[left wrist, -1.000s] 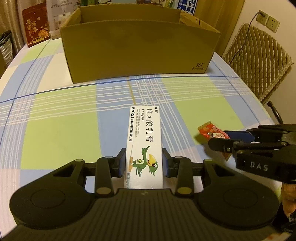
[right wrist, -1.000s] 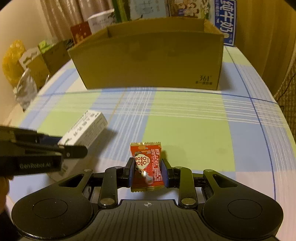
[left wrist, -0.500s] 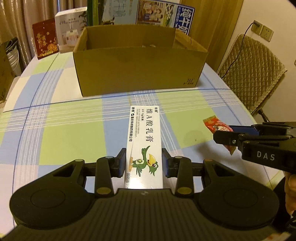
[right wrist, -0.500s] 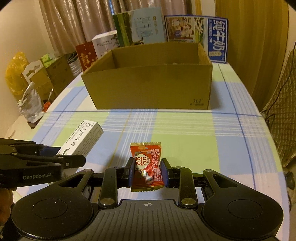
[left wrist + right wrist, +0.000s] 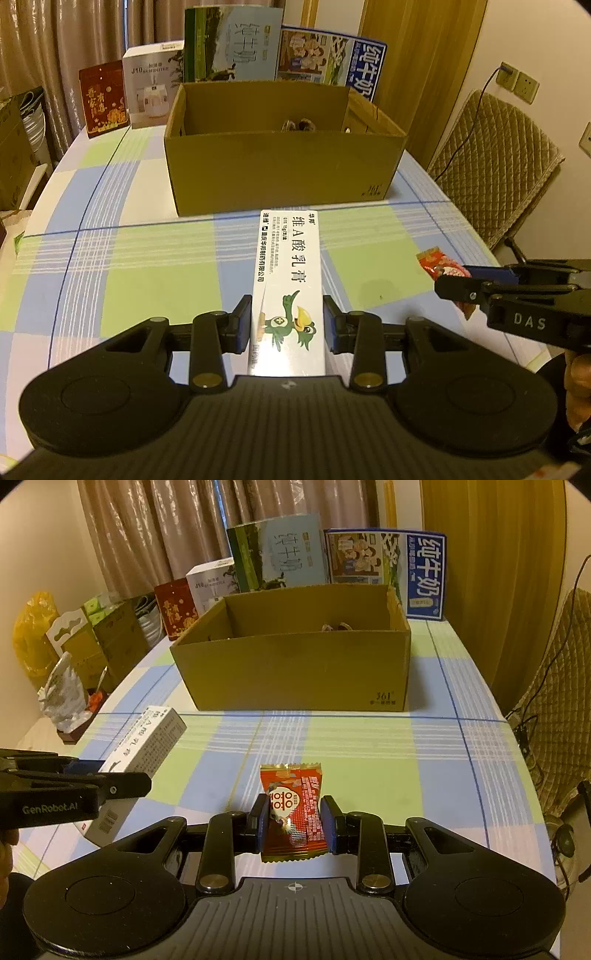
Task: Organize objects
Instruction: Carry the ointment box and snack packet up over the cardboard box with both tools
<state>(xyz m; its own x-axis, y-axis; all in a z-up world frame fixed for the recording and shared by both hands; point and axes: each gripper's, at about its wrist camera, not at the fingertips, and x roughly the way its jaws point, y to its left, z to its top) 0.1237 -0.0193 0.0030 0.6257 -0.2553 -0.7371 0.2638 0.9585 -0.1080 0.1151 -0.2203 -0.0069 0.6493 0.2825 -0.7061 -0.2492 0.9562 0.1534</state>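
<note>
Ointment box (image 5: 286, 284) clamped in left gripper (image 5: 287, 325), candy packet (image 5: 293, 808) in right gripper (image 5: 294, 825); both not yet in cardboard box (image 5: 284, 173) (something's already inside).

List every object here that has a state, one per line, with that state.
Left gripper: shut on the white ointment box.
White ointment box: clamped, lying lengthwise, pointing at the carton.
Right gripper: shut on the red candy packet.
Red candy packet: sealed, held between the pads.
Cardboard carton: open-topped, upright on the table, something small inside.
Milk cartons behind: upright.
</note>
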